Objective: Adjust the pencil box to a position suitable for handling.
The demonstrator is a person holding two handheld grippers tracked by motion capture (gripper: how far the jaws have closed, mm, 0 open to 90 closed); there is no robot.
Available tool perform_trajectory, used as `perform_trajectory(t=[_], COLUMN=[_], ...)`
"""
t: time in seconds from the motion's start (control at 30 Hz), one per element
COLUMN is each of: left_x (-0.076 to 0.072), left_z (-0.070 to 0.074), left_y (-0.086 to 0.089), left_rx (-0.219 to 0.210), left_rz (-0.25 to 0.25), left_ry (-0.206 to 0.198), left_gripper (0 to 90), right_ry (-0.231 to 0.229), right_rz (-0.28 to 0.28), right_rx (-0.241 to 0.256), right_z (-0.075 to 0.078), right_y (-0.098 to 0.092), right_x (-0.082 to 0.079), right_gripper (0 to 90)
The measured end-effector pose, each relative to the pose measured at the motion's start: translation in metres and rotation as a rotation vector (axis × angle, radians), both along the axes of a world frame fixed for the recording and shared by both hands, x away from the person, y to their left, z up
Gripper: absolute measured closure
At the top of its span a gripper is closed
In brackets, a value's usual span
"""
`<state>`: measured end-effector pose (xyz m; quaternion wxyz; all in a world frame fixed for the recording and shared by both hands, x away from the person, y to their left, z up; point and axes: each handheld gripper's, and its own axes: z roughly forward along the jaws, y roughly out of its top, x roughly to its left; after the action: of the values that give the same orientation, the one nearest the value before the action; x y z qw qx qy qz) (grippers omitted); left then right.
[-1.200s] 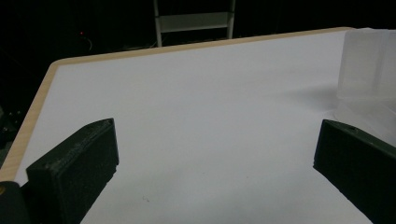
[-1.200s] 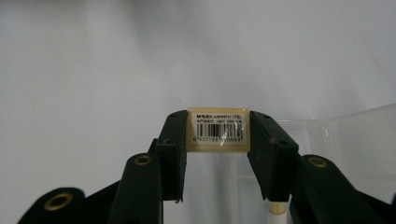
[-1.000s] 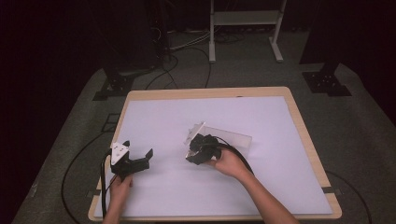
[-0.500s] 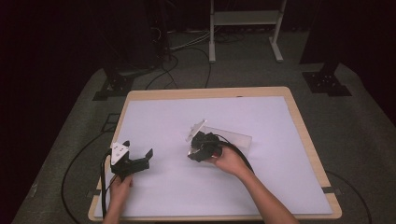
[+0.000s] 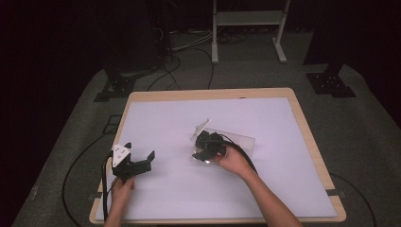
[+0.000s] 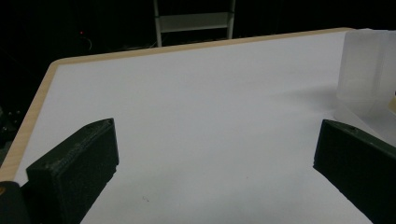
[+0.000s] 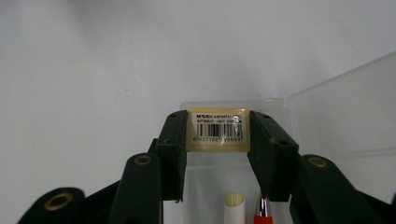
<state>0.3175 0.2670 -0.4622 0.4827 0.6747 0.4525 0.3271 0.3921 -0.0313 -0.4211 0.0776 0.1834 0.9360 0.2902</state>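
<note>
A clear plastic case (image 5: 240,139) lies right of the table's middle. Its near end carries a barcode label (image 7: 218,136). My right gripper (image 5: 205,150) is shut on that end, one jaw on each side of the label, as the right gripper view (image 7: 218,122) shows. Inside the case, a white tube (image 7: 235,204) and a red pen (image 7: 264,213) lie below the label. My left gripper (image 5: 147,161) rests on the table at the front left, open and with nothing in it (image 6: 215,158). The case (image 6: 366,70) stands off to its right.
A white sheet (image 5: 179,189) covers the wooden table (image 5: 302,118). The left gripper's black cable (image 5: 105,189) trails over the table's front left edge. A white metal stand (image 5: 246,19) and floor cables (image 5: 175,61) lie beyond the far edge.
My right gripper has shifted slightly at the case's near end. The left gripper has not moved.
</note>
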Motion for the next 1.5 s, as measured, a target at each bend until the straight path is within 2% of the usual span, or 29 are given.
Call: perform_trajectory(t=[0.67, 1.5], left_x=[0.000, 0.000], left_z=[0.000, 0.000], left_y=[0.000, 0.001], left_rx=[-0.003, -0.008], left_rz=[0.001, 0.000], left_ry=[0.000, 0.001], left_gripper=[0.0, 0.0], right_ry=[0.012, 0.030], right_rz=[-0.022, -0.036], right_rx=[-0.025, -0.025], right_z=[-0.010, -0.018], right_y=[0.000, 0.001], right_x=[0.009, 0.015], right_gripper=[58.1, 57.9])
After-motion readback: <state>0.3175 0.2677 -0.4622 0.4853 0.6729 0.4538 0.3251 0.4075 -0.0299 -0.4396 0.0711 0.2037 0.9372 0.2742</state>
